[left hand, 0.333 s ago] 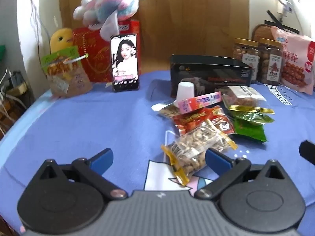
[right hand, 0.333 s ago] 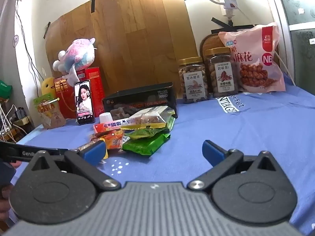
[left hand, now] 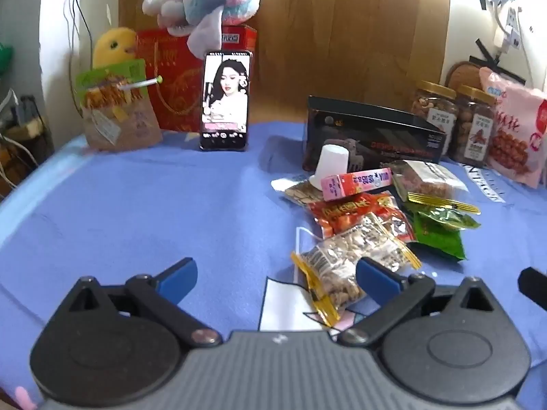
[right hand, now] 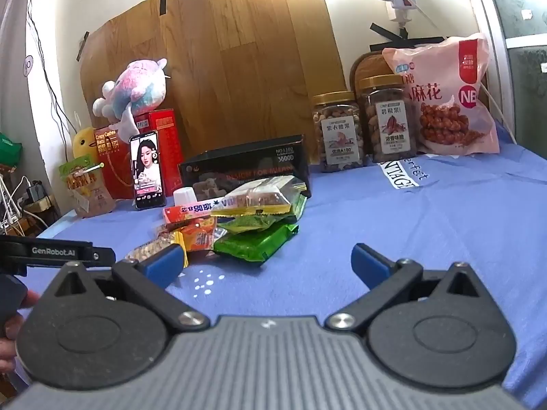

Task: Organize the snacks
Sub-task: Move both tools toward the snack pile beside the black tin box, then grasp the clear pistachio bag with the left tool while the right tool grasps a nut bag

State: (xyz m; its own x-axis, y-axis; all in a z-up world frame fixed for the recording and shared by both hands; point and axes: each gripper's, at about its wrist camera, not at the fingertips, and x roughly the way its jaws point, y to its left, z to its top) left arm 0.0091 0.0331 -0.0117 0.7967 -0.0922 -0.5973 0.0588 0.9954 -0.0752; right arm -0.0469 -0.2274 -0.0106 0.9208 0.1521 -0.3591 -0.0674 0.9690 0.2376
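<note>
A heap of snack packets lies on the blue cloth (left hand: 154, 212). Nearest in the left wrist view is a clear nut packet with yellow ends (left hand: 345, 259), then a red packet (left hand: 359, 212), a pink candy box (left hand: 355, 182), green packets (left hand: 441, 229) and a clear packet (left hand: 424, 177). A black box (left hand: 372, 136) stands behind the heap. My left gripper (left hand: 277, 275) is open, with its right finger just in front of the nut packet. My right gripper (right hand: 265, 261) is open over bare cloth, with the green packets (right hand: 256, 242) slightly ahead and left.
At the back stand two nut jars (right hand: 338, 133) and a pink snack bag (right hand: 448, 102). A phone (left hand: 225, 100) leans on a red box (left hand: 171, 75) with plush toys. A paper bag (left hand: 116, 112) stands at the far left. The left gripper's arm (right hand: 58, 254) shows at the right wrist view's left edge.
The left wrist view has shifted slightly, so the snack heap sits a little further right. The right gripper has not visibly moved. Both stay open.
</note>
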